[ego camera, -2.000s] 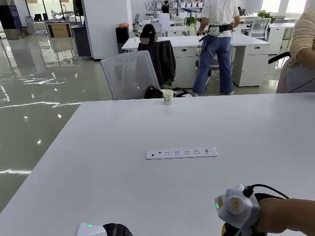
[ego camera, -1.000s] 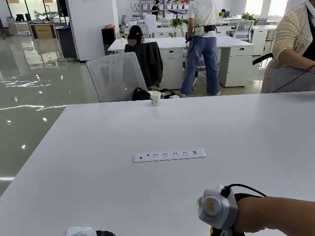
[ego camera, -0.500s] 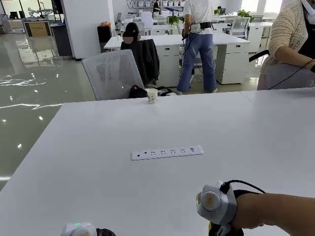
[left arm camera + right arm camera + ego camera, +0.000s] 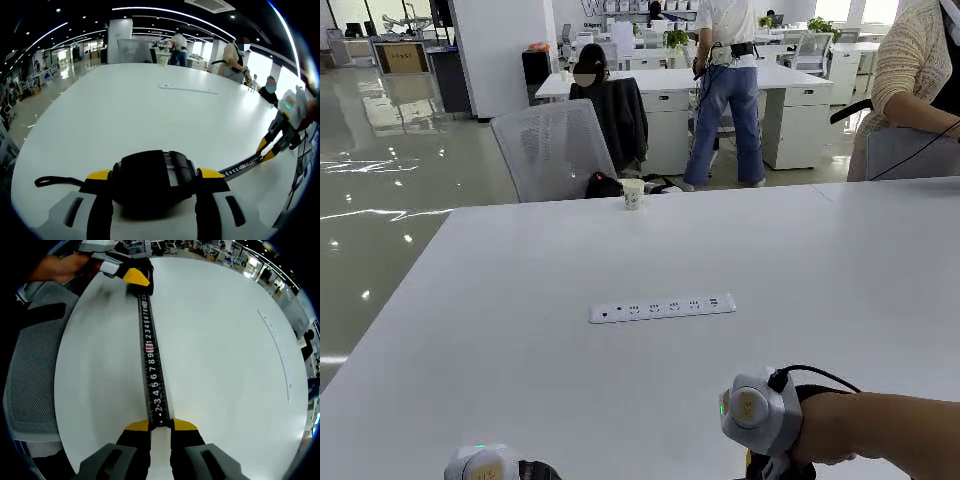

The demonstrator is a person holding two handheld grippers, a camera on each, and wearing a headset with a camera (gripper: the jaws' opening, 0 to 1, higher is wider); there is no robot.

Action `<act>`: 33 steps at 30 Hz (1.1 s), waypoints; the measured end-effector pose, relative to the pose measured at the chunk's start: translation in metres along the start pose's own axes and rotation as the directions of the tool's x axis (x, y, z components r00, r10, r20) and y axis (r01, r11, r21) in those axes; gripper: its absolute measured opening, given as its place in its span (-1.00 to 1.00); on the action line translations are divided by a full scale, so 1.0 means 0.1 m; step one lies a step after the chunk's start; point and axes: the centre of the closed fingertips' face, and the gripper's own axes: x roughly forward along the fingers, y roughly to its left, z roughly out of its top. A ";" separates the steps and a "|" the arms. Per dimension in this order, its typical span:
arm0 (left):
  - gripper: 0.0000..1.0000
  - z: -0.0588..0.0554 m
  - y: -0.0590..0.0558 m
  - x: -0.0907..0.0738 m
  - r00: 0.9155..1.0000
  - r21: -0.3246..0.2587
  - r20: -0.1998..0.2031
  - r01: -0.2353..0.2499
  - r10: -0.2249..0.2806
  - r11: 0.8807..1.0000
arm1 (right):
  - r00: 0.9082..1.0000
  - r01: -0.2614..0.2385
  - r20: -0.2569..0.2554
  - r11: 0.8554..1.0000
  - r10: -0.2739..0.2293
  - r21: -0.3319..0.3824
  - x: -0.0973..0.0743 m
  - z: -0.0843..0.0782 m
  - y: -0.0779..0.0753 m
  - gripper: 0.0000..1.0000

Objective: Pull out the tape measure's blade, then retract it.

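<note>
Losing the blade [image 4: 150, 350] looked the main risk: the right gripper [image 4: 160, 425] had its jaws pinched together on the blade's very tip, a narrow bite, and a slip there would likely send the blade whipping back into the tape measure case [image 4: 150, 189]; letting go too suddenly on the return could do the same, so I judged it would need feeding back slowly; a twist of either wrist might kink the stretched blade; the left gripper [image 4: 155, 174] had its jaws clamped on the two sides of the black case, and a loosened hold could let the case roll out.

Both grippers sat on the person's side of the power strip [image 4: 662, 308], well apart from it and low over the white surface [image 4: 520, 330]; the blade ran taut between them, numbers up, roughly parallel to the strip; the case was to the strip's near left, the tip to its near right. The right hand [image 4: 830, 432] reached in from the right with the forearm about level; the left hand [image 4: 57, 267] gripped its tool from behind the case.
</note>
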 end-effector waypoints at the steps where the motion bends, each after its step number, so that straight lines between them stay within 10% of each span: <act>1: 0.24 0.00 0.00 0.00 1.000 0.000 0.001 0.000 0.000 1.000 | 1.000 0.000 -0.001 1.000 0.000 0.001 -0.01 0.00 0.01 -0.78; 33: 0.24 -0.02 0.00 0.00 1.000 0.003 -0.024 0.002 -0.002 1.000 | 1.000 0.011 0.006 1.000 -0.011 0.016 0.00 0.04 0.02 -0.78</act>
